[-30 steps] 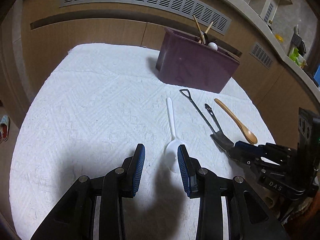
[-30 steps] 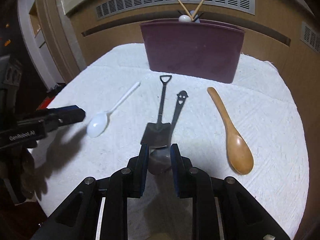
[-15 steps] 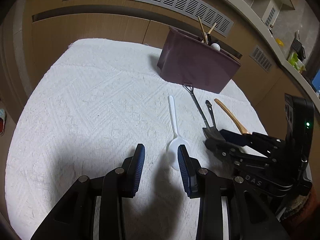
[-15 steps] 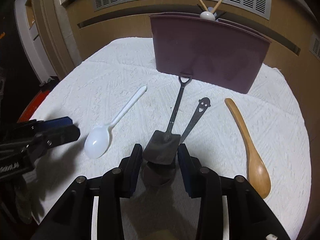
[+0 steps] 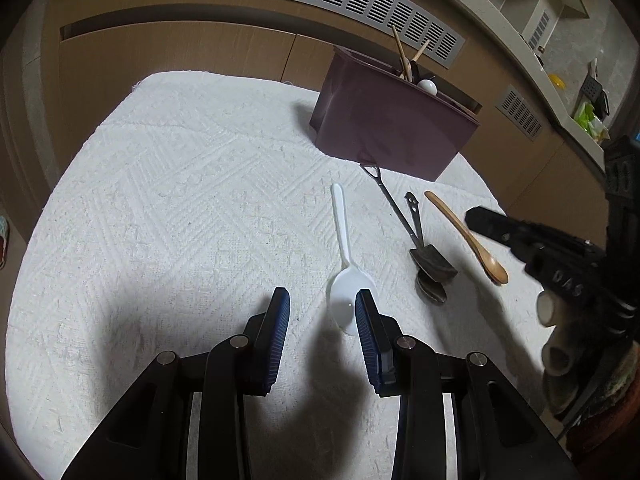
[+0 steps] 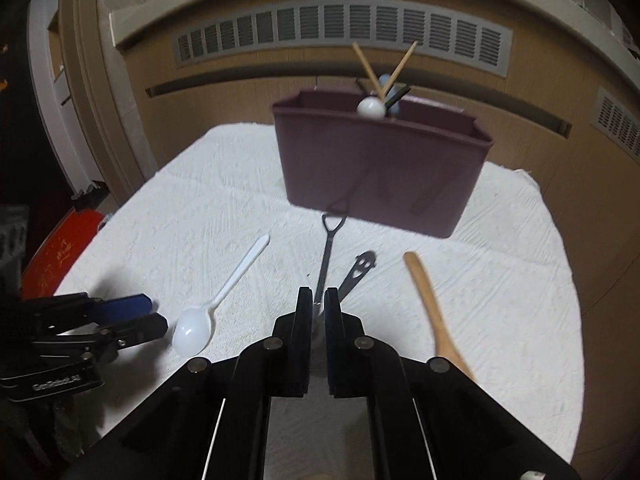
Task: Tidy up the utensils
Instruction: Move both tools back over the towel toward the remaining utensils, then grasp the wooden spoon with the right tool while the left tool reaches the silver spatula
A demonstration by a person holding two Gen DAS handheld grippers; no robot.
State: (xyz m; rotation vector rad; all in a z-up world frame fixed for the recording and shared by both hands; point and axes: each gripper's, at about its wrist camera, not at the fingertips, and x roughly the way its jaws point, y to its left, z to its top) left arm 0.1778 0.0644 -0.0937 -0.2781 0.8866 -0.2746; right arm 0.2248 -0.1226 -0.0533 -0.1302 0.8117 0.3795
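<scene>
We see the right gripper (image 6: 318,300) pulled back from the shovel spoon (image 5: 434,260), its jaws now nearly pressed together.

Half a second ago its jaws were spread around the blade. Now the shovel spoon lies free on the white cloth (image 5: 180,200), its blade across the smiley spoon (image 5: 414,208) and its handle tip at the maroon box (image 5: 392,128). Our left gripper (image 5: 322,308) stays spread beside the white spoon (image 5: 346,292).

Maroon bin (image 5: 394,128), white spoon (image 5: 344,256), tan wooden spoon (image 5: 466,238), white diamond-textured cloth (image 5: 180,208)
</scene>
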